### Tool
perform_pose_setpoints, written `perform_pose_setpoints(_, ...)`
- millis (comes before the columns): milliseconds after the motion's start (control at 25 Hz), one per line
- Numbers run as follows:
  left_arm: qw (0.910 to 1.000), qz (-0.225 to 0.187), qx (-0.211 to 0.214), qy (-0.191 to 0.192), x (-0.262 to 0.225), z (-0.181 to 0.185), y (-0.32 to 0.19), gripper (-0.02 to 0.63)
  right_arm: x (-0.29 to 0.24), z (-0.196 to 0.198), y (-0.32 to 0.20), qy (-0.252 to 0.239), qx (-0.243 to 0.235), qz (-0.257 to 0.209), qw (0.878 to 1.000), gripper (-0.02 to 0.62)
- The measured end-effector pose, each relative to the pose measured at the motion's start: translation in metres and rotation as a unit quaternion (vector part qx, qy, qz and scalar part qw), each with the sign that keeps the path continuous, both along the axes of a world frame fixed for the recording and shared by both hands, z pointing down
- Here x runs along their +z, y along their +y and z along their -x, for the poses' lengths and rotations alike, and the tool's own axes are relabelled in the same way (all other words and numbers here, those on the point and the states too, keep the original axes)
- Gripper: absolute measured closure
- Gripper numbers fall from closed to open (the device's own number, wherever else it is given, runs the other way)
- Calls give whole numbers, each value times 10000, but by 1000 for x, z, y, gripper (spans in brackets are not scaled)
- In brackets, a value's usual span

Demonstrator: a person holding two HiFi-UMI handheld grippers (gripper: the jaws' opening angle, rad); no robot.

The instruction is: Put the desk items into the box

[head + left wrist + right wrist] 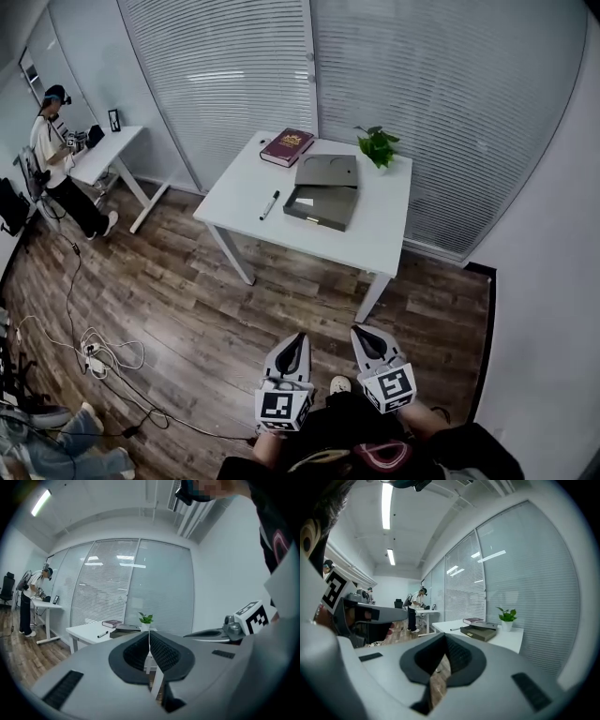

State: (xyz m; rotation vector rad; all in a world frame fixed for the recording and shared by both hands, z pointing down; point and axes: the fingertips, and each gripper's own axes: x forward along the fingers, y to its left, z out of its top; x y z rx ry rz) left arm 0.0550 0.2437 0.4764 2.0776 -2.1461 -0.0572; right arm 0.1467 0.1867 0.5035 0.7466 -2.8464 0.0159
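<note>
Only the head view catches the cables (103, 356) on the wood floor; the gripper views get ceiling lights (386, 506) instead. My left tongs (300, 337) and right tongs (360, 330) are both clenched on nothing, well short of the worktop (375, 239). Far left, someone (56, 155) stands at another desk. On the worktop sit a pen (269, 205), book (287, 146), open box (323, 208) and plant (378, 146).
</note>
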Motion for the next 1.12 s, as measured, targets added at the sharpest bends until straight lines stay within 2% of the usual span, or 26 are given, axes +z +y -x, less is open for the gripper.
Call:
perform_pose_setpoints(320, 10000, 16, 14, 36, 3, -18, -58, 588, 4, -3, -40, 119, -352, -115, 9992, 589)
perform_pose_setpoints(800, 9997, 218, 57, 6, 16, -23, -98, 588, 19, -18, -84, 28, -163, 266, 9995, 589)
perform_pose_setpoints(1120, 9995, 175, 216, 120, 24, 1, -132, 588, 24, -5, -117, 88, 77, 265, 9996, 589)
